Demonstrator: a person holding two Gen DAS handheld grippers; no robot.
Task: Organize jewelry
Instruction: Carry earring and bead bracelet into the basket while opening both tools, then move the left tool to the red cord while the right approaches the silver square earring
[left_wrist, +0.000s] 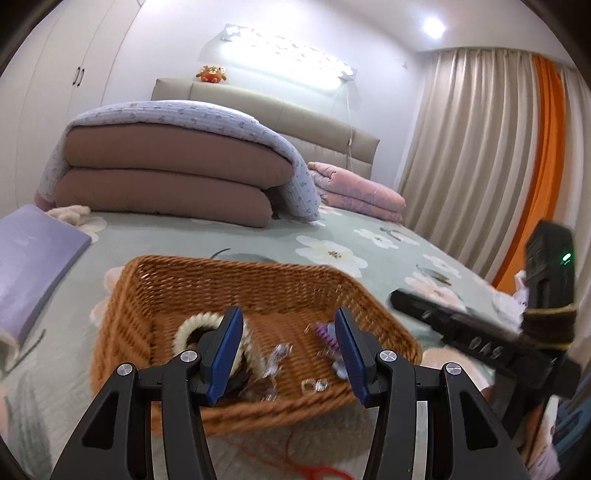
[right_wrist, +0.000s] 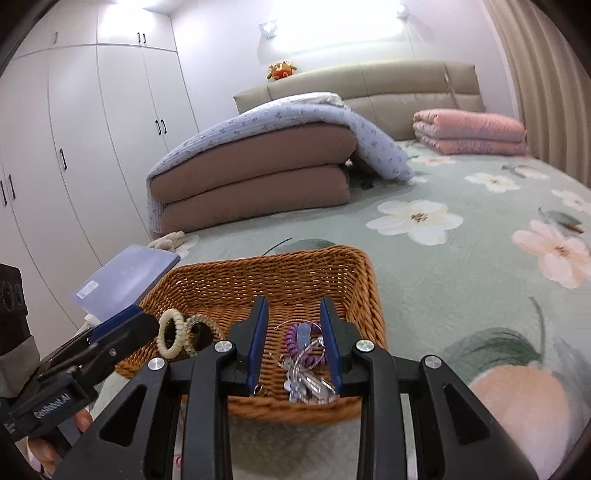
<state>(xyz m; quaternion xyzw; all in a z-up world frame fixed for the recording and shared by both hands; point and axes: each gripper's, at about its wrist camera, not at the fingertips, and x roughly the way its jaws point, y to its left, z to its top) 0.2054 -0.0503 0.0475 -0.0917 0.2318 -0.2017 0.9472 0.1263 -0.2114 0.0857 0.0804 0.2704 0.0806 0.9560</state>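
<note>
A brown wicker basket (left_wrist: 236, 284) (right_wrist: 266, 273) sits on the flowered bedspread. In it lie a cream coil hair tie (right_wrist: 170, 338) (left_wrist: 186, 326), a clear brown coil tie (right_wrist: 199, 328), a purple coil tie (right_wrist: 299, 345) (left_wrist: 327, 334), and clear shiny clips (right_wrist: 306, 384) (left_wrist: 277, 360). My left gripper (left_wrist: 288, 354) is open over the basket's near edge, empty. My right gripper (right_wrist: 293, 343) is open over the basket's near right part, its fingers on either side of the purple tie, touching nothing clearly. Each gripper shows in the other's view: the right gripper (left_wrist: 461, 332), the left gripper (right_wrist: 110, 343).
A purple flat box (left_wrist: 33, 258) (right_wrist: 125, 280) lies left of the basket. Folded brown and blue quilts (right_wrist: 258, 170) and a pink quilt (right_wrist: 469, 133) lie farther back. A red string (left_wrist: 317, 469) lies near the basket's front. Wardrobes stand left, curtains right.
</note>
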